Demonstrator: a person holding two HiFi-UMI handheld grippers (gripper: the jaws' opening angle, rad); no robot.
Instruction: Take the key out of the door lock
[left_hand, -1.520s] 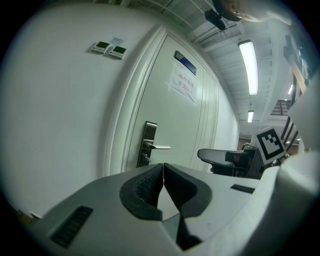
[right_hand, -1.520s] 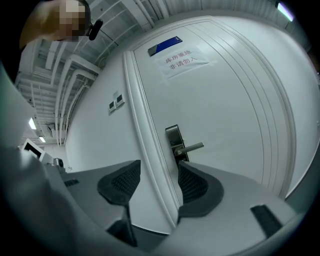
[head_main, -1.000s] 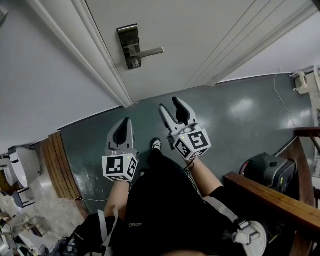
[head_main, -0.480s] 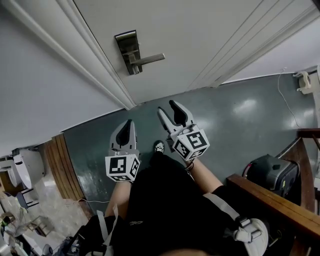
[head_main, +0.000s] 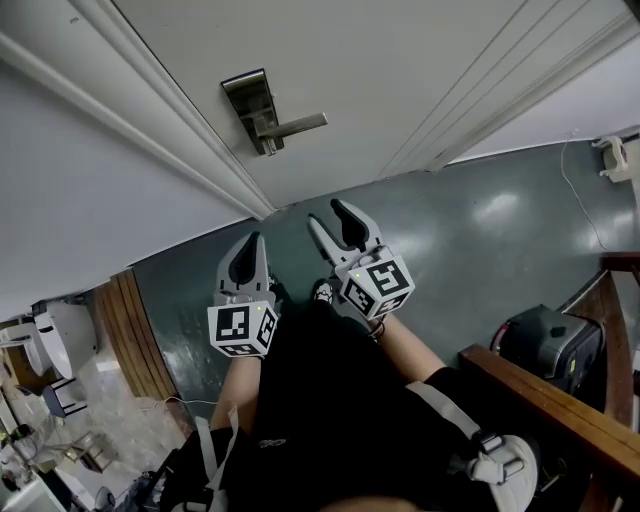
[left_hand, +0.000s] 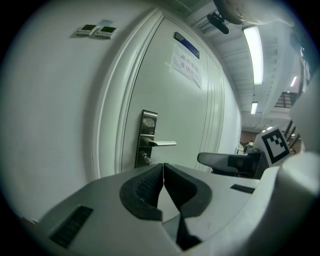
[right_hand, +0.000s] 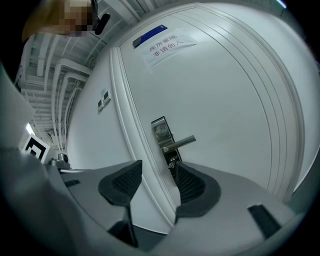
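A paper sign (right_hand: 167, 47) high on the door (right_hand: 225, 100) carries two lines of red Chinese characters, seemingly 库房重地 and 非请勿入, while the print on the blue plate (right_hand: 150, 36) just above it is too small to read.

Both tools are light grey plastic with a sort of beak shape, the left tool (head_main: 250, 245) and the right tool (head_main: 326, 215) looking like twins. Each jaw has a black ribbed pad (left_hand: 145, 187) on its inner face, and there's a small dark slot (left_hand: 70, 226) moulded into the grey shell. Each one has a white cube (head_main: 242, 328) at the back, with black square markers on its faces. The person wears black clothes (head_main: 330, 400) with pale grey straps (head_main: 445, 410) across them, plus a dark shoe (head_main: 323, 291) with a white pattern.
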